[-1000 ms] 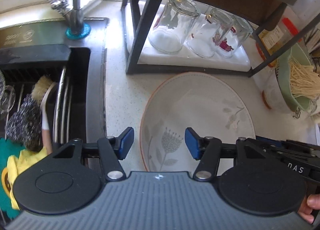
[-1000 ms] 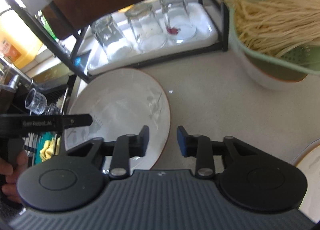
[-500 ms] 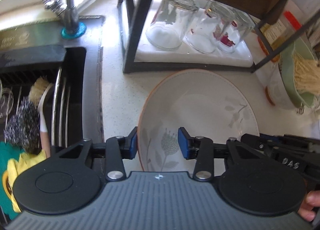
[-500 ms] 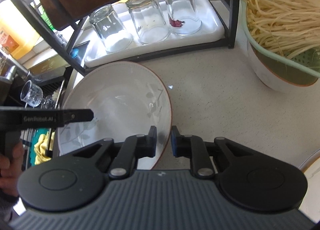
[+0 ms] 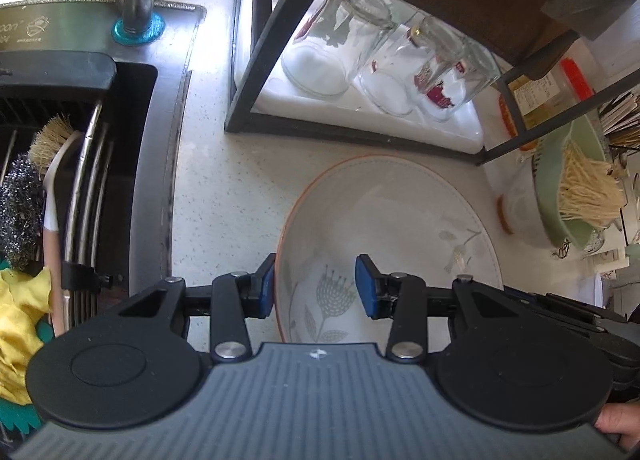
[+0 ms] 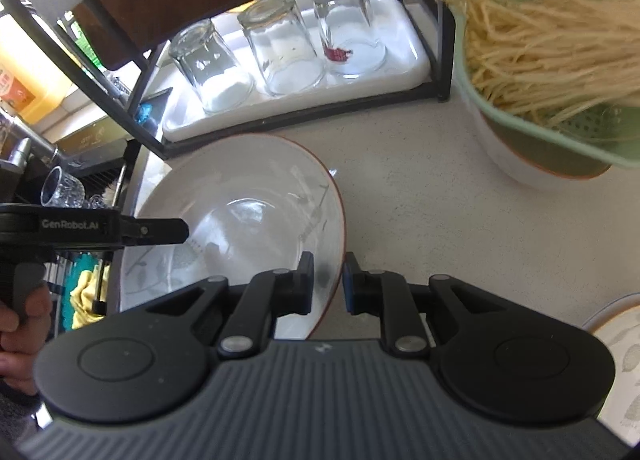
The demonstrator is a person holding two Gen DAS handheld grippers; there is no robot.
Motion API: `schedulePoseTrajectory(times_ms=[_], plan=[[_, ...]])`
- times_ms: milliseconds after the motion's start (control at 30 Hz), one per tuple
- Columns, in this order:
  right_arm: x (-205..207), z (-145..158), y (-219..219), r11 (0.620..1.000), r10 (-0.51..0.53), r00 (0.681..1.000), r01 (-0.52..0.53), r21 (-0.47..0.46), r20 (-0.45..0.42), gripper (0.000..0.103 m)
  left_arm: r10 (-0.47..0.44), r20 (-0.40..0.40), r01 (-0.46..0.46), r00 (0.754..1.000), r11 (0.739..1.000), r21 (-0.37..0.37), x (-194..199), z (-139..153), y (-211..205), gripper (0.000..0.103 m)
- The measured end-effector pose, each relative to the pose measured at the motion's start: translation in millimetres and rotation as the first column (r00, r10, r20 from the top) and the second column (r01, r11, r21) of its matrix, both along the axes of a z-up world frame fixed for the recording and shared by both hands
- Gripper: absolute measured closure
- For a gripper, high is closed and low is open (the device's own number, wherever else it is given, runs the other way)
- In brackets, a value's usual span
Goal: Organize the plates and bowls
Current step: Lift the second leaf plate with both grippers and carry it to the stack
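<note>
Both grippers share one build: a ribbed grey housing, two round black discs, black linkage arms with silver screws, and blue pads on the fingers. The left gripper [image 5: 315, 285] shows a small white mark on its housing; the right gripper [image 6: 328, 280] likewise. White "GenRobot.AI" lettering marks a black side bar. Bare fingers of the left hand [image 6: 18, 336] wrap a black handle.

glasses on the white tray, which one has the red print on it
The glass at the tray's right end, nearest the noodle colander; the other two look plain in this view.
</note>
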State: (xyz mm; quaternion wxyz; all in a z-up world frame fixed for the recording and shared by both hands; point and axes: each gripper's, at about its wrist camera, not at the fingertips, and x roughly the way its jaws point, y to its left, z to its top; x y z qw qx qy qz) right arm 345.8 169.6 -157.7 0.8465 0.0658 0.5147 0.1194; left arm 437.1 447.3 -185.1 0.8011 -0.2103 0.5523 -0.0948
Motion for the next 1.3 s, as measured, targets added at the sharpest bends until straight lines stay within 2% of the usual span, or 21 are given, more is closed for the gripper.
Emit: schedulePoseTrajectory(times_ms=[167,367,533,833,1033,1133,1200,1300], plan=[[-8.3,10.2,-9.0,0.997,-0.044,0.999,0.044,0.057,0.002,0.085,0.050,0.046,-0.049,0.998,0.998,-0.031,-14.3,20.0,3.8,0.057],[-24.4,29.8,-19.4,0.994,-0.036,0.999,0.035,0.105,0.011,0.085,0.080,0.075,-0.075,0.994,0.995,-0.066,-37.9,40.6,-0.4,0.057],[-43.0,47.1,-33.0,0.994,-0.020,0.999,0.017,0.109,0.032,0.085,0.046,0.110,-0.039,0.993,0.997,-0.062,-54.9,61.9,-17.4,0.057],[-79.9,72.3,-66.5,0.982,-0.056,0.997,0.045,0.184,0.054,0.085,0.019,0.143,-0.008,0.990,0.997,-0.077,-72.9,94.6,-44.6,0.057],[-103.2,80.9,-92.7,0.972,-0.074,0.996,0.062,0.228,0.045,0.085,0.005,0.153,0.010,0.988,0.995,-0.100,-88.8,105.0,-67.5,0.057],[-114.8,85.8,-105.5,0.974,-0.067,0.995,0.049,0.220,0.072,0.085,0.013,0.140,0.005,0.990,0.992,-0.129,-97.2,105.4,-80.4,0.057],[-120.4,87.6,-115.6,0.974,-0.066,0.995,0.049,0.221,0.073,0.085,-0.012,0.140,0.026,0.990,0.995,-0.094,-103.3,105.4,-94.9,0.057],[-128.7,83.4,-127.3,0.979,-0.053,0.995,0.036,0.200,0.080,0.085,-0.046,0.100,0.055,0.994,0.995,-0.089,-107.8,94.6,-112.4,0.057]])
